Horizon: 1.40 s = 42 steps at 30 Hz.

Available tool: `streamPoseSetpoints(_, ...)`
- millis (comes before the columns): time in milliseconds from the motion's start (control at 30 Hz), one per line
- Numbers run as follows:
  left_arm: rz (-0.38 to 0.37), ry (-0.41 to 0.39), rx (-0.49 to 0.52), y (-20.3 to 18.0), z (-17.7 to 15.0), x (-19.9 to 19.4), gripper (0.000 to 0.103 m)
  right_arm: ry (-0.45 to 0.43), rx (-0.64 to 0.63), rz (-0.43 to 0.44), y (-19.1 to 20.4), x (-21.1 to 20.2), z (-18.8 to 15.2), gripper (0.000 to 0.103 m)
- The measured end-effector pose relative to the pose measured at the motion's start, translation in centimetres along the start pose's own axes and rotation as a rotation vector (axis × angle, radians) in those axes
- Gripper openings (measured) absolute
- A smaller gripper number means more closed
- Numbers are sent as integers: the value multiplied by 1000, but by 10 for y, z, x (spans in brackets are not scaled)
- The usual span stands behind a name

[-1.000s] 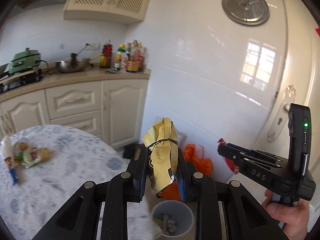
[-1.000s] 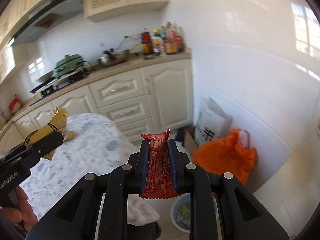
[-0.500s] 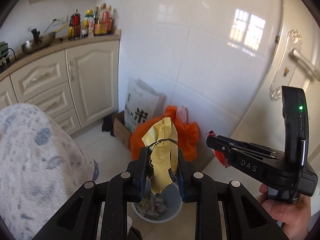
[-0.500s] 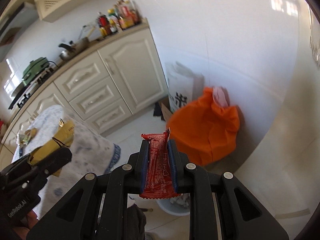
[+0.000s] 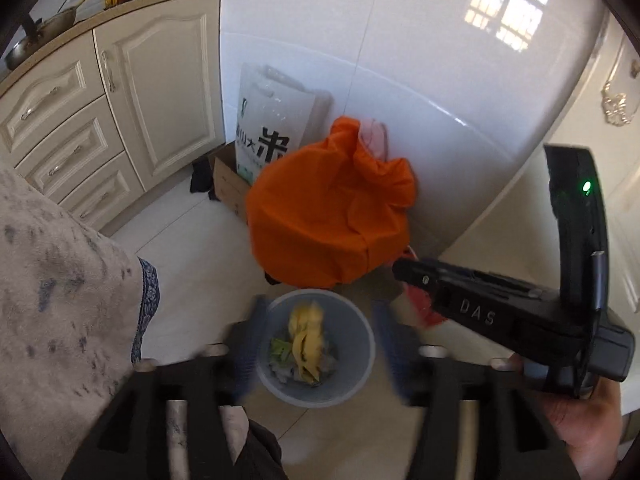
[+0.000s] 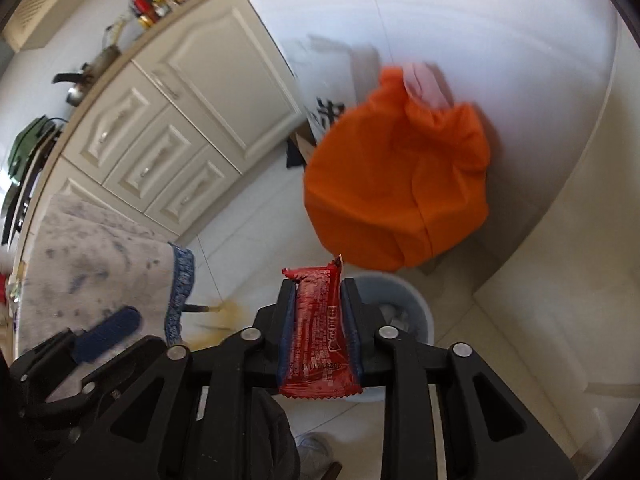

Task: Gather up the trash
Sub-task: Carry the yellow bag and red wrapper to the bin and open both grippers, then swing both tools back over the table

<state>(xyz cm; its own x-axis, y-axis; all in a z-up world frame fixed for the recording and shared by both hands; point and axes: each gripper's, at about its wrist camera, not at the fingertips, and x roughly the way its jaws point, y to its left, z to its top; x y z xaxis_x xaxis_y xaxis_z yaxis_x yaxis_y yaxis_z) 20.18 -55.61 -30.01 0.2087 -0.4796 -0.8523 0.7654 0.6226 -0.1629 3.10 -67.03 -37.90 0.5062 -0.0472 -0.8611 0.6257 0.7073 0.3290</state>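
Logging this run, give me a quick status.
Left gripper open over bin, yellow wrapper inside. Right gripper shut on red wrapper. Nothing blocking bin.

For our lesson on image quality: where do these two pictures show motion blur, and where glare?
Left wrist view: the left gripper is smeared by motion over the sharp grey round bin; window glare on the white tiled wall. Right wrist view: the orange fabric bag is blurred, the red foil wrapper crisp.
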Motion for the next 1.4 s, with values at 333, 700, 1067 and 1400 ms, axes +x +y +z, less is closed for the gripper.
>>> streamPoseSetpoints(333, 110, -49, 7, -8, -7, -3, 102, -25, 102, -17, -22, -4, -6, 103)
streamPoseSetpoints(700, 99, -158, -8, -11, -39, -79, 102, -98, 83, -21, 2, -49, 0, 103)
streamPoseSetpoints(1067, 94, -324, -70, 29, -87, -199, 102, -216, -32, 24, 76, -113, 3, 103)
streamPoseSetpoints(1400, 131, -464, -138, 74, -143, -294, 102, -288, -161, 88, 158, -153, -5, 103)
